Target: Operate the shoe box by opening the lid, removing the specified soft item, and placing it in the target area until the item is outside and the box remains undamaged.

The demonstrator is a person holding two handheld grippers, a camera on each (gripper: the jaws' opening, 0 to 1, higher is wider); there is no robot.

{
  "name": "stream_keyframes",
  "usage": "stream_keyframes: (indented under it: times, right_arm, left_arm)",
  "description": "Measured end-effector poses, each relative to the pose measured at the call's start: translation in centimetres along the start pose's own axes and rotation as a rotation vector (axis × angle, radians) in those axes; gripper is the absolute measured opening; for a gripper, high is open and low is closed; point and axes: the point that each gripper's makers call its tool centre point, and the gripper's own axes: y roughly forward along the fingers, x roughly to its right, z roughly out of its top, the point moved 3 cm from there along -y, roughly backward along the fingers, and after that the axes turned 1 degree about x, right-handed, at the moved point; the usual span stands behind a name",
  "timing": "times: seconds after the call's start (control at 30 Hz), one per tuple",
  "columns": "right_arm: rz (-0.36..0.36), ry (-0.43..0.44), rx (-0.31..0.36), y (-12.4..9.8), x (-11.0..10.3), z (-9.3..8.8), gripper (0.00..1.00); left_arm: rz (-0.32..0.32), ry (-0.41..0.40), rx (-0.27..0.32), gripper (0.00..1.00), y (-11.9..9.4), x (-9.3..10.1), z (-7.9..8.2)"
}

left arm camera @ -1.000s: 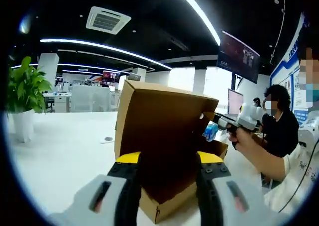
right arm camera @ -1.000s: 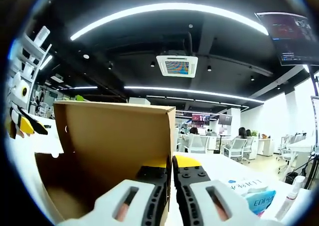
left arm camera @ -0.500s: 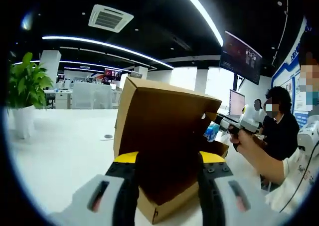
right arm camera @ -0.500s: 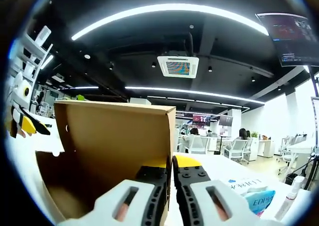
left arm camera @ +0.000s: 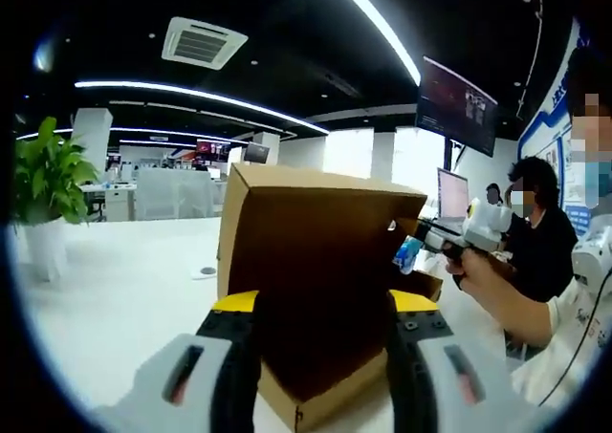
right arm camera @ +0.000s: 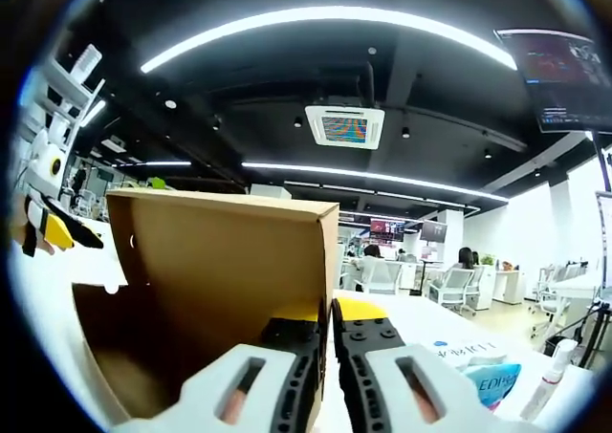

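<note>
Left gripper: the left gripper (left arm camera: 323, 309), grey-bodied with black jaws and yellow tips, points level at the box; its jaws stand wide apart on either side of the box's near corner, gripping nothing.
Right gripper: the right gripper (right arm camera: 325, 320) has its black jaws pressed together on the edge of the lid, at the lid's right side in its own view (only a thin slit shows between them). In the left gripper view it (left arm camera: 421, 240) reaches in from the right, held in a person's hand (left arm camera: 475, 266), tips at the lid's right edge.
Shoe box: the brown cardboard shoe box (left arm camera: 335, 357) sits on the white table (left arm camera: 115, 299), a corner toward the left gripper.
Lid: the brown cardboard lid (right arm camera: 225, 261) stands raised, close to upright, hinged along the box's far side; its inner face looks toward the right gripper.
Soft item: the box's inside is in shadow, so I cannot tell where the item lies.
Around: a blue-and-white printed packet (right arm camera: 492, 380) and a small white tube (right arm camera: 545, 385) lie on the table to the right of the box; a green potted plant (left arm camera: 43, 189) stands well off to the left; a seated person in black (left arm camera: 535, 237) is behind the right hand.
</note>
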Motion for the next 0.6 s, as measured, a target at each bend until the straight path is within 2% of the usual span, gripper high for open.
stream_keyframes:
  times: [0.2, 0.6]
  right_arm:
    - [0.007, -0.018, -0.015, -0.24, -0.04, 0.09, 0.02]
    - [0.024, -0.015, -0.022, -0.30, -0.22, 0.06, 0.02]
  left_arm:
    - [0.000, -0.017, 0.038, 0.52, -0.01, -0.10, 0.77]
    - [0.003, 0.010, 0.047, 0.53, 0.20, 0.47, 1.05]
